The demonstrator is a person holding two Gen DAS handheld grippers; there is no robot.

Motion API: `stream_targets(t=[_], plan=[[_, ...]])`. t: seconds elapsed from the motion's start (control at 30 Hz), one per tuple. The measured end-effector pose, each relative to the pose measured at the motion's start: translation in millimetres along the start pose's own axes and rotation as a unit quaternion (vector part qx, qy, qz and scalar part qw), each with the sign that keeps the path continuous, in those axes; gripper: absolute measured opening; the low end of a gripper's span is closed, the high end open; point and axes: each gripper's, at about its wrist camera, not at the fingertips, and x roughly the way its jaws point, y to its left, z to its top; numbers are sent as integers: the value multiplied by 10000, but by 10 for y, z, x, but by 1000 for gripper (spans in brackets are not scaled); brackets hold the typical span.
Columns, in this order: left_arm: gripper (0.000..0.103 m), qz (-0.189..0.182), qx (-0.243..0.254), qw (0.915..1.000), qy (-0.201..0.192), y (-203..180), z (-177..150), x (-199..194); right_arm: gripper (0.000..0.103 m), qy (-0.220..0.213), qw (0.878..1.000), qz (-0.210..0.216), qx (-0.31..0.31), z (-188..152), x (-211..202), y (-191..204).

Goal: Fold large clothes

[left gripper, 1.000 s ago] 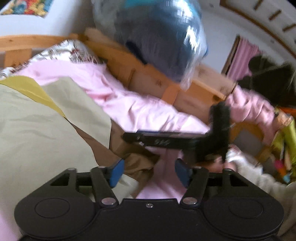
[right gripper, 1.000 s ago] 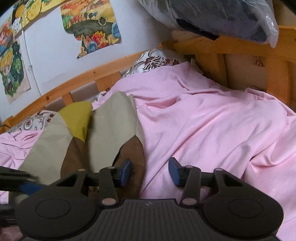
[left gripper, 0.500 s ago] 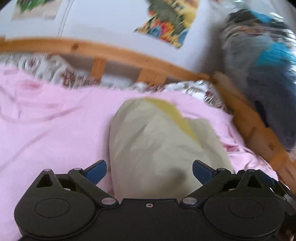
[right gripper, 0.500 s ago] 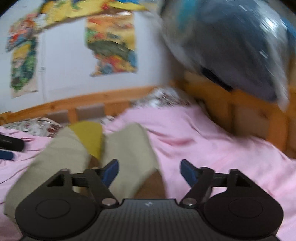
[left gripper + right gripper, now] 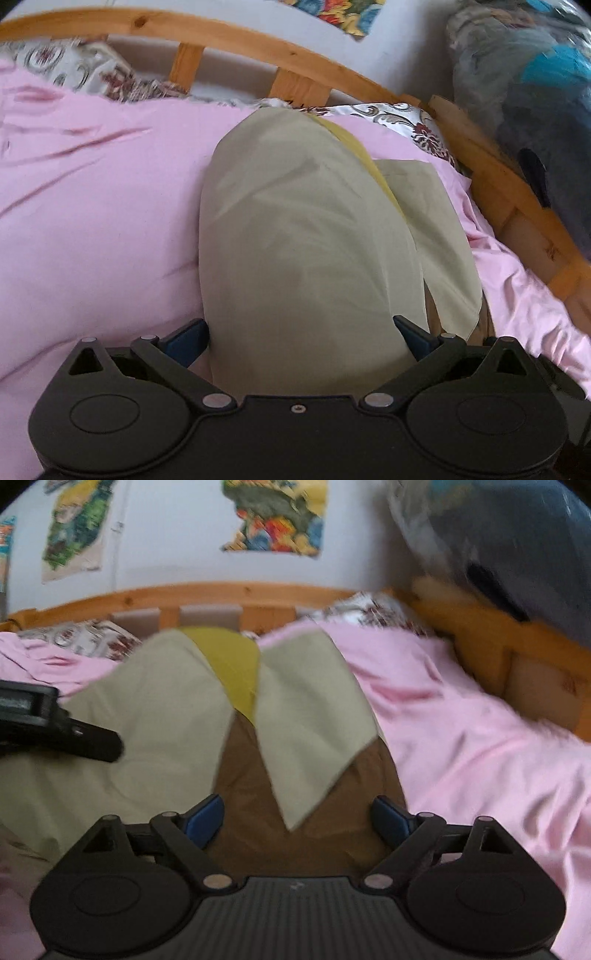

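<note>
Left wrist view: the left gripper [image 5: 299, 334] is seen spread wide and opening further, the near end of the garment [image 5: 306, 236] lying between its blue pads [image 5: 186, 338] but not pinched. The right gripper [image 5: 295, 818] is likewise opening, with brown cloth under it and nothing held. Trouble could be expected if either pair of jaws were closed too deep — several layers, or the pink sheet [image 5: 92, 206] beneath, might be caught together and the folded panels dragged askew. The garment is laid on the bed near the wooden rail [image 5: 295, 62], partly folded — beige panels turned inward over a brown layer, a yellow band showing between them.
</note>
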Motion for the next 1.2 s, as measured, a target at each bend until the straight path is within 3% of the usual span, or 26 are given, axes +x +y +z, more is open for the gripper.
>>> stream_targets(t=[0.2,0.3,0.43,0.53,0.63,0.73,0.83,0.87,0.9,1.0,1.03,1.13,1.2], plan=[[102,-100,11,9997,223,-9,240,-51,92,-30,9999,-98,-122,-49,-17,56],[102,-32,199,9991,-360,-32,488,-143,92,-187,9997,106,142,-45,-98,-48],[102,236,770,9890,-1241,-242,943,-53,93,-304,9993,106,199,6,-120,-76],[102,811,1561,9707,-1637,-440,1193,250,94,-534,9983,45,231,50,-166,-64],[102,1003,2221,9531,-1795,-567,1310,566,98,-858,9960,-110,243,93,-214,-68],[102,1228,2804,9397,-1526,-725,1282,922,98,-1022,9938,-318,284,133,-197,-115],[102,1644,3752,9048,-1168,-930,1020,1288,99,-1001,9929,-426,472,136,-143,-196],[102,1739,3920,8961,-1145,-959,949,1373,99,-958,9930,-436,542,134,-111,-225],[102,1775,3981,8929,-1127,-979,894,1450,99,-900,9930,-455,608,128,-81,-248],[102,1774,3764,9038,-998,-948,861,1617,99,-696,9937,-495,723,118,16,-294],[102,1816,3742,9039,-998,-948,826,1670,99,-679,9938,-504,720,112,25,-292],[102,1973,3943,8906,-1113,-993,730,1710,100,-588,9946,-550,662,105,73,-269],[102,1890,3867,8960,-1093,-963,776,1655,101,-539,9948,-579,647,96,92,-260]])
